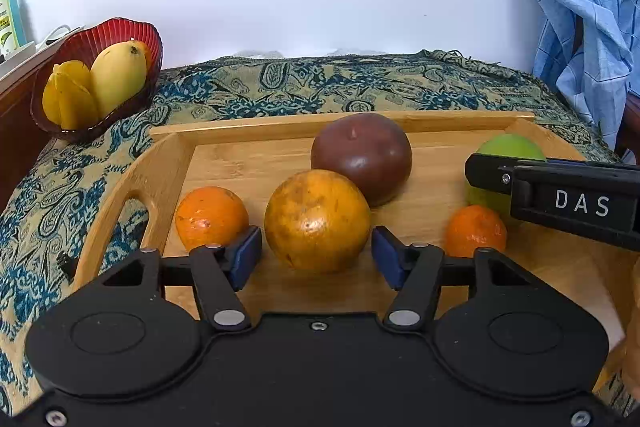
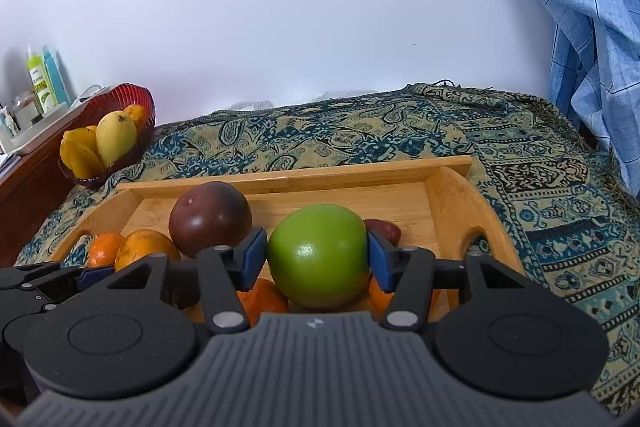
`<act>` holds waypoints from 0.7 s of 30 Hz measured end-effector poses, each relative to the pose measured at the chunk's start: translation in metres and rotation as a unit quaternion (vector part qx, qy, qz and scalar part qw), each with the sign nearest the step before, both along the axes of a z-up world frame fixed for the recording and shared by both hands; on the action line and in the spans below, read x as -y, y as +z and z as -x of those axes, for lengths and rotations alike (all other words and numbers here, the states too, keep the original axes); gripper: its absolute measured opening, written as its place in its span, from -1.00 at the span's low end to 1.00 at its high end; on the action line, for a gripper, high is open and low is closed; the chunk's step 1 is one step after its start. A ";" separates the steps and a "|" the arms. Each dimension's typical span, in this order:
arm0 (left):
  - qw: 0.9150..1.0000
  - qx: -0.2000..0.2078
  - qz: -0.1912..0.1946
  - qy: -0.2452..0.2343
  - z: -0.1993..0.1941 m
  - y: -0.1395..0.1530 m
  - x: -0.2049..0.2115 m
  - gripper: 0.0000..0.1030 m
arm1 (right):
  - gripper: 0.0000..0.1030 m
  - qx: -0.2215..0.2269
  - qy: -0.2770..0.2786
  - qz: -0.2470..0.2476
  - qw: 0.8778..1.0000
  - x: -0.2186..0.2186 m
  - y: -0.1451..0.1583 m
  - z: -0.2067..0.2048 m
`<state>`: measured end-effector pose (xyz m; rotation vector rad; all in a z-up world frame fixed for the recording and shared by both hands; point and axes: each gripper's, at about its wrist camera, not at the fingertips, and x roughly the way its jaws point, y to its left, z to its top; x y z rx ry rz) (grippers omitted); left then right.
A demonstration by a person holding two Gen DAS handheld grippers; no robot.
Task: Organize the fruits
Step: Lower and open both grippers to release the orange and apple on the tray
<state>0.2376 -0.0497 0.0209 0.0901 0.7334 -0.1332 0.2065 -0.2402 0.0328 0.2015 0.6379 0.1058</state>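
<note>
**Right clamped on green apple, left released around big orange**

Right hand-held gripper (image 2: 317,254): blue pads pressed on both flanks of the green apple (image 2: 318,255), so it's grasping it. Apple is roughly round with no real long axis; whether it's lifted or resting I can't tell. Small orange fruits show just below and behind it, partly hidden.

Left hand-held gripper (image 1: 316,255): jaws released, blue pads either side of the large mottled orange (image 1: 317,220) with a visible gap on each side, no contact. The orange sits on the tray floor, near-round, with no direction to call.

Outward from there, all inside the wooden tray (image 1: 248,125):
- small orange (image 1: 211,217) just left of the big one, beside the left pad
- dark red-brown round fruit (image 1: 362,157) behind the big orange, touching or nearly touching it, with a pale stem mark near the top
- small tangerine (image 1: 475,230) right of the left gripper, below the apple

Tray has cut-out handles at both ends, with its long axis running left-right across both views. It sits on a paisley cloth (image 1: 360,83) covering the surface.

Far left, off the tray: red ribbed bowl (image 1: 116,31) holding a yellow mango (image 1: 118,77), standing on end and leaning slightly, and a star fruit (image 1: 68,95) beside it, also upright.

Blue checked fabric (image 2: 580,7) hangs at right.
</note>
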 end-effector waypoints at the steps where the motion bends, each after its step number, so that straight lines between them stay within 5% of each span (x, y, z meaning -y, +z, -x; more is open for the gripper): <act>1: 1.000 -0.001 0.000 0.000 0.001 0.000 -0.001 0.18 | 0.11 0.000 0.000 0.001 1.000 0.000 0.000 0.001; 9: 1.000 0.007 0.002 -0.006 0.013 0.010 0.001 0.50 | 0.17 -0.002 0.002 -0.009 1.000 0.007 0.002 0.009; 21: 1.000 0.010 0.005 -0.012 0.040 0.021 -0.001 0.66 | 0.40 0.020 0.017 -0.005 1.000 0.016 0.011 0.039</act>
